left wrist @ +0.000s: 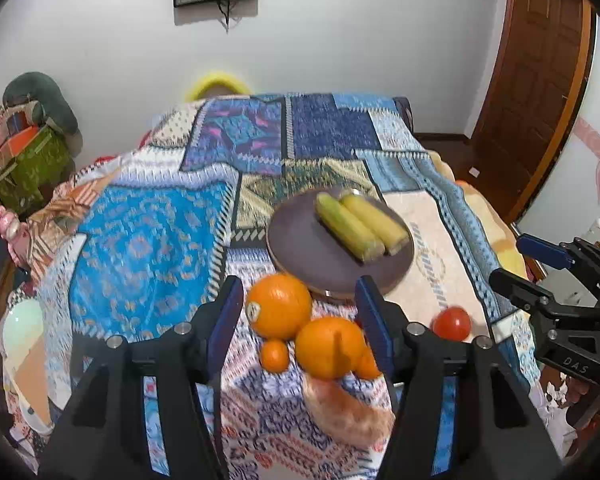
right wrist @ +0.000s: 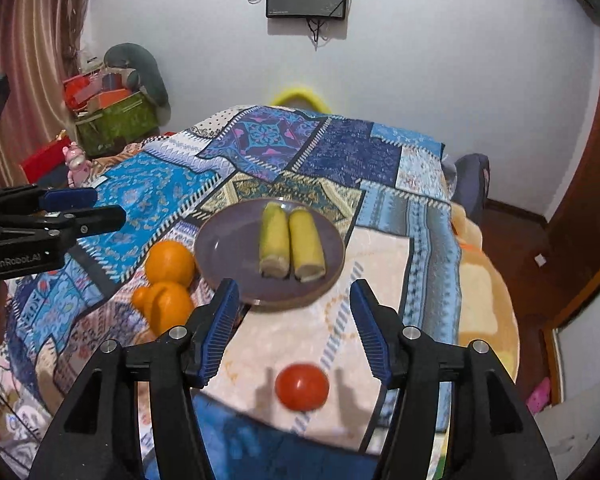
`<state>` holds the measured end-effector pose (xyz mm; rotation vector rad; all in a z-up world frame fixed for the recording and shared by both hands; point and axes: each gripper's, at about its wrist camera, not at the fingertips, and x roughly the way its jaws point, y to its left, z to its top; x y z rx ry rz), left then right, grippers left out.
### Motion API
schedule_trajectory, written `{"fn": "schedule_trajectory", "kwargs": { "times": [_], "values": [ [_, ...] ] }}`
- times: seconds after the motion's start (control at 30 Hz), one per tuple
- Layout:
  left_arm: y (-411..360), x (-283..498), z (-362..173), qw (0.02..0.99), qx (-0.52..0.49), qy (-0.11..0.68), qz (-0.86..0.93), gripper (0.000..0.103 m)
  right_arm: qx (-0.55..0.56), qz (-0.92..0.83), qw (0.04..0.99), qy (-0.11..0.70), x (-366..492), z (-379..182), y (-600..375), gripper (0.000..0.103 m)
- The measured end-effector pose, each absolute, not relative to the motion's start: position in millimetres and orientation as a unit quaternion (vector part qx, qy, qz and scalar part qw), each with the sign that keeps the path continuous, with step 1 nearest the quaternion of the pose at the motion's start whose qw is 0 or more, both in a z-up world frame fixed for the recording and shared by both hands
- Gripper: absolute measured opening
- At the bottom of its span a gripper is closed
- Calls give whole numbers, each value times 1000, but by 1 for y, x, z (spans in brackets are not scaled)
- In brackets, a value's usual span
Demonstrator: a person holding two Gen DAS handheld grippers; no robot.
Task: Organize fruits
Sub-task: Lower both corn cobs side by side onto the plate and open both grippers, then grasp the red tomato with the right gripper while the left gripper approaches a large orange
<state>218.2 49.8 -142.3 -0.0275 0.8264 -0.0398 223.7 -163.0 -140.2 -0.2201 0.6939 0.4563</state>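
Oranges (left wrist: 323,346) partly hide behind the wide left hand-held gripper (left wrist: 298,300); right hand-held gripper (right wrist: 294,304) equally wide.

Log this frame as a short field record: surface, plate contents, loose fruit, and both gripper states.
surface: patchwork cloth
plate: holds two corn cobs side by side
loose fruit: two large oranges, smaller oranges beside them, a tomato
other: pale oblong item near the oranges, blurred
left gripper: open, above the oranges
right gripper: open, tomato in front of it, nothing held
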Motion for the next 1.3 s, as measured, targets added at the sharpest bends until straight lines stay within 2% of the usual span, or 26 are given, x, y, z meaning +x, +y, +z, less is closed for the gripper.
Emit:
{"fn": "schedule_trajectory", "kwargs": {
  "times": [0.57, 1.3],
  "values": [
    [33, 216, -223, 872, -21, 488, -30, 61, -89, 189, 892, 400, 203, -199, -185, 57],
    [30, 248, -250, 859, -59, 507, -40, 65, -57, 208, 863, 458, 237, -248, -184, 56]
  ]
}}
